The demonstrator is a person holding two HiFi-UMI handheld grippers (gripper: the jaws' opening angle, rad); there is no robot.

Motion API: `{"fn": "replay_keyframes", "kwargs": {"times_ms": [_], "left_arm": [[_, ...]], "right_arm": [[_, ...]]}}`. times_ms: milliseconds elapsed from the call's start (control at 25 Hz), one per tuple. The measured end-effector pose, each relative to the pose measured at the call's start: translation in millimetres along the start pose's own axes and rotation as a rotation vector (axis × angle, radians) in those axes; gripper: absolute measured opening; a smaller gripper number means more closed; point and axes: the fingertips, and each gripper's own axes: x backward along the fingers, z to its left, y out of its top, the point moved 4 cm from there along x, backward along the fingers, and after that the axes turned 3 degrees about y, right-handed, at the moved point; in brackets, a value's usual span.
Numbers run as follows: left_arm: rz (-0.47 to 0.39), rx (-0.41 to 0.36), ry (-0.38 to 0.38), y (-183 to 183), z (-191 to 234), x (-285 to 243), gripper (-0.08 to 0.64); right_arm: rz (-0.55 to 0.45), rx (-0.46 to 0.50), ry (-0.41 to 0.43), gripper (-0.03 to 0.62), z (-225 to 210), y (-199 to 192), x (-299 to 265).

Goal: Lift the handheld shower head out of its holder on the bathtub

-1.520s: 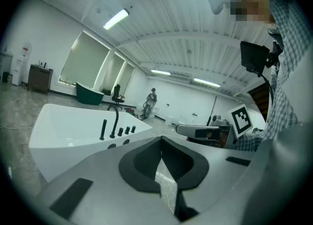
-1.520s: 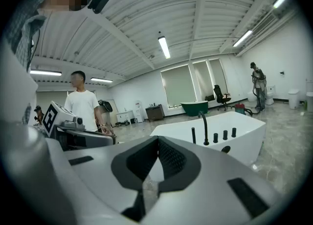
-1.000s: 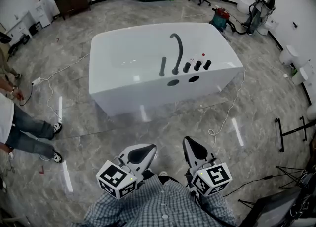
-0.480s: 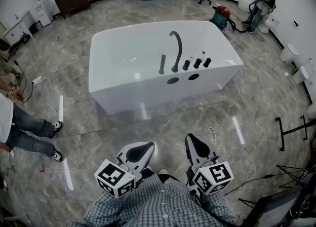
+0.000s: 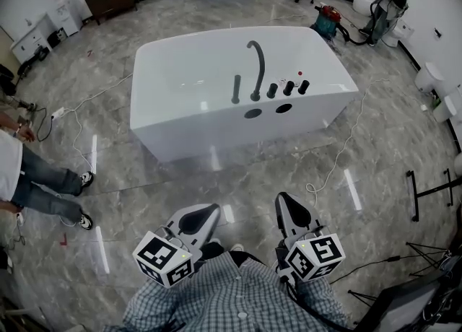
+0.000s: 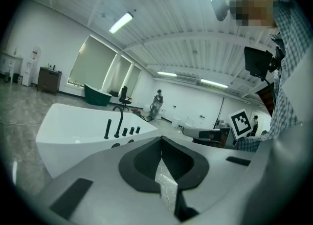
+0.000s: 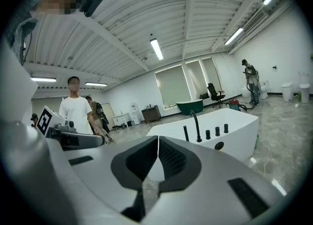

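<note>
Currently my left gripper (image 5: 201, 215) and right gripper (image 5: 287, 210) sit low in the frame, each with jaws pressed together on nothing. At upper centre, well apart from them, the handheld shower head (image 5: 236, 89) stands upright on the bathtub (image 5: 188, 132) rim, just left of the curved spout (image 5: 256, 71).

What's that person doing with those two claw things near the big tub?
A person holds a gripper in each hand: the left gripper and the right gripper, both shut and empty. They point toward the white bathtub, which stands apart across the floor. The black handheld shower head stands upright in its holder on the tub's rim, beside the curved faucet, not yet touched.
</note>
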Motion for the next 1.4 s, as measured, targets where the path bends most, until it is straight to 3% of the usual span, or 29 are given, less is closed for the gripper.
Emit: {"fn": "replay_keyframes", "kwargs": {"times_ms": [360,600,880,1400], "left_arm": [[-0.016,0.015,0.033,-5.4,-13.4,-7.3,0.006],[-0.026,0.036,0.047,-1.9,5.7,-22.7,0.006],[-0.024,0.031,0.038,19.7,52.0,-56.3,0.006],[-0.007,0.002,0.008,86.7,183.1,-101.6,0.006]], "right_arm": [[-0.01,-0.031,-0.035,0.018,-27.0,-4.4,19.9],[0.004,-0.03,-0.036,0.018,-39.7,-6.0,3.6],[0.006,-0.002,-0.035,0.018,-51.7,12.1,-48.1],[0.003,-0.012,-0.078,0.018,-53.3,57.4,-184.1]]}}
